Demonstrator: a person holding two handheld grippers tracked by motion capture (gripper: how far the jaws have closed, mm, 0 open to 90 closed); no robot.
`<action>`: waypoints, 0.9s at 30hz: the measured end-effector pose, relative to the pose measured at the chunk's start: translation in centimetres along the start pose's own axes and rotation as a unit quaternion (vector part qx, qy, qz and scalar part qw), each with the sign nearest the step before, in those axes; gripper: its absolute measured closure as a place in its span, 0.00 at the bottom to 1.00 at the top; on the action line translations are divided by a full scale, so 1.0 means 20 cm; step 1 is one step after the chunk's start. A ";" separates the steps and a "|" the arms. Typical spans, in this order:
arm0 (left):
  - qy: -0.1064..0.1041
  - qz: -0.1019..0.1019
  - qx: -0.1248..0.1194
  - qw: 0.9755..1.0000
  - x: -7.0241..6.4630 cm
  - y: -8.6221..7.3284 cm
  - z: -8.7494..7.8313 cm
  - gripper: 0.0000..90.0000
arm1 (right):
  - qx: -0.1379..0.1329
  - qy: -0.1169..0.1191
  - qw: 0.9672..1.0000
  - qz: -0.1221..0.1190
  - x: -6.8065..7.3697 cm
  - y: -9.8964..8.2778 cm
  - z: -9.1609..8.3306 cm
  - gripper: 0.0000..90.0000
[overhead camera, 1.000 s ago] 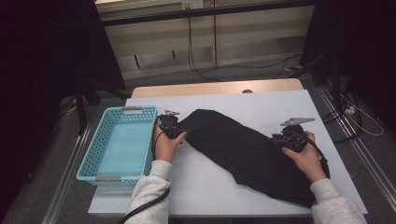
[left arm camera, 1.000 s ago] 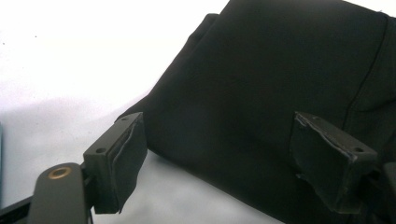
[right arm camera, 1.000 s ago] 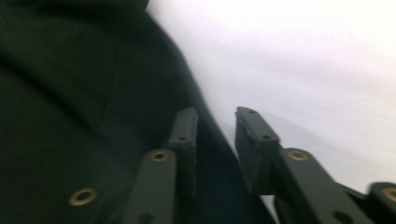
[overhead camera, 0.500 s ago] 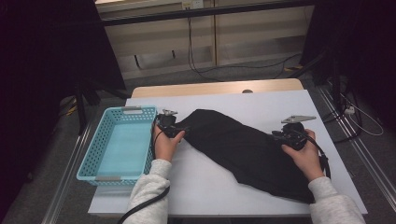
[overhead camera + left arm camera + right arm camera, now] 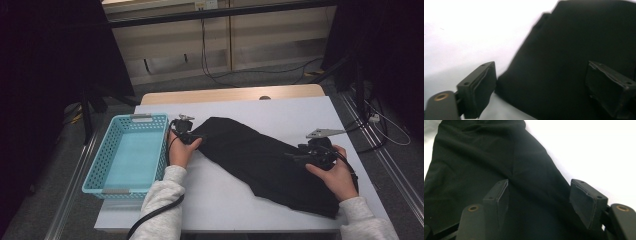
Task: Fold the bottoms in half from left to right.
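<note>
Both jaws gape, having just been opening: the left gripper [image 5: 187, 136] at one end of the long black cloth [image 5: 260, 162], the right gripper [image 5: 311, 156] above its other end. Cloth lies flat under each pair, unpinched, on the white table [image 5: 215, 195], a turquoise plastic basket [image 5: 127, 155] just beyond the left gripper

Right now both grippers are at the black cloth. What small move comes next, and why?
Probably close the left gripper on the near edge of the cloth. Its jaws stand wide open astride that edge, nothing pinched. The right gripper has just been opening, its pads apart over the cloth, which lies flat on the table beside the basket.
</note>
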State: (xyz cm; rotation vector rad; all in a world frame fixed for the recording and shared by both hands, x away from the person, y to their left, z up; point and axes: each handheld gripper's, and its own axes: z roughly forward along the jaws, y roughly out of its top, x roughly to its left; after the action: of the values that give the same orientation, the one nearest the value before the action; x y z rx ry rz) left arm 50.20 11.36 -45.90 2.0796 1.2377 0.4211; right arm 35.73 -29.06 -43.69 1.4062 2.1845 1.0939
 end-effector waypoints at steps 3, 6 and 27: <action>0.003 0.006 0.002 1.000 -0.01 -0.01 0.01 0.08 | 0.000 0.000 1.000 0.000 0.00 -0.01 -0.01 0.36; 0.004 0.004 0.013 1.000 -0.01 0.00 0.01 0.08 | 0.000 0.004 1.000 0.003 0.00 -0.01 -0.02 0.37; 0.009 0.004 0.031 0.999 -0.02 0.02 0.02 0.10 | -0.014 0.013 1.000 0.000 0.00 -0.05 -0.11 0.38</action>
State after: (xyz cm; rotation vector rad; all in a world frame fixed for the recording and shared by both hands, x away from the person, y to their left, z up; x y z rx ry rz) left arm 50.47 10.69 -45.90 2.1371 1.2682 0.4107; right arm 33.80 -30.28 -43.08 1.3871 2.1790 1.1427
